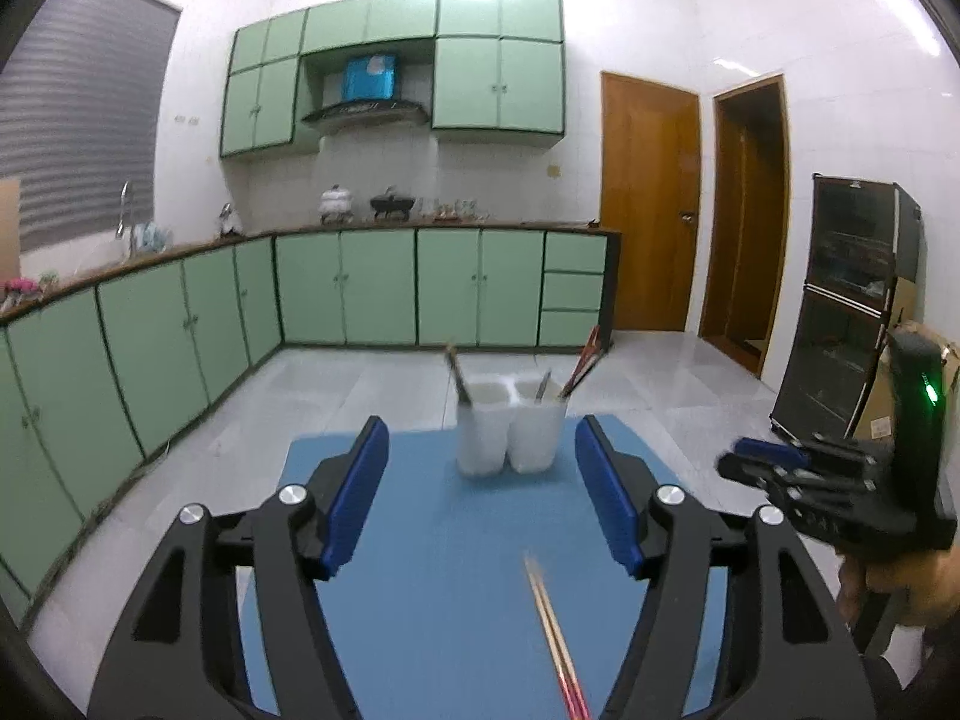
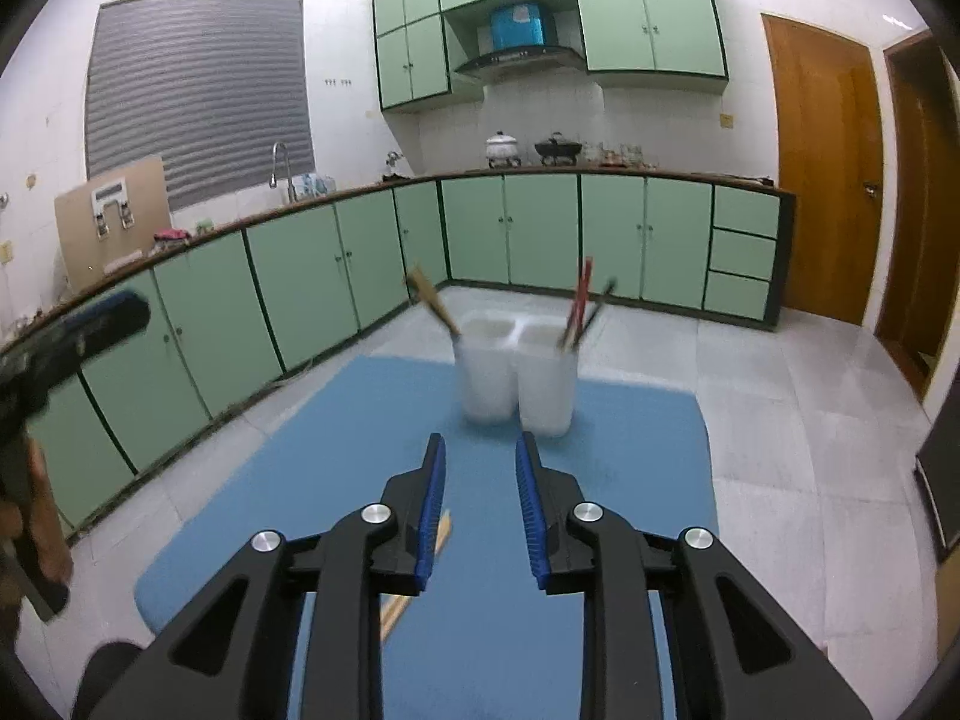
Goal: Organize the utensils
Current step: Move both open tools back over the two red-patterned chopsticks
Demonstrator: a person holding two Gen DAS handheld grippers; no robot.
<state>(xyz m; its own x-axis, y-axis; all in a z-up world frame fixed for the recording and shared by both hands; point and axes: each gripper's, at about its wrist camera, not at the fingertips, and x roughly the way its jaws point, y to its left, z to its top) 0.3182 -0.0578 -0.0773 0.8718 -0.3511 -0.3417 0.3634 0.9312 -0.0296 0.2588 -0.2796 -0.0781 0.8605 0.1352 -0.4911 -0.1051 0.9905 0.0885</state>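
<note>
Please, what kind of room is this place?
Most likely a home kitchen: green cabinets run under a long counter, a range hood hangs on the wall, and a sink tap stands by the window.

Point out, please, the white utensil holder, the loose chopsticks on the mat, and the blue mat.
white utensil holder [image 1: 510, 438]: left wrist view, front wall.
loose chopsticks [image 1: 555, 630]: left wrist view, mid-shaft.
blue mat [image 2: 636, 450]: right wrist view, bare surface.

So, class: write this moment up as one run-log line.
left gripper: open, empty | right gripper: open, empty | twin white plastic holder: utensils inside | wooden chopsticks pair: lying on blue mat
</note>
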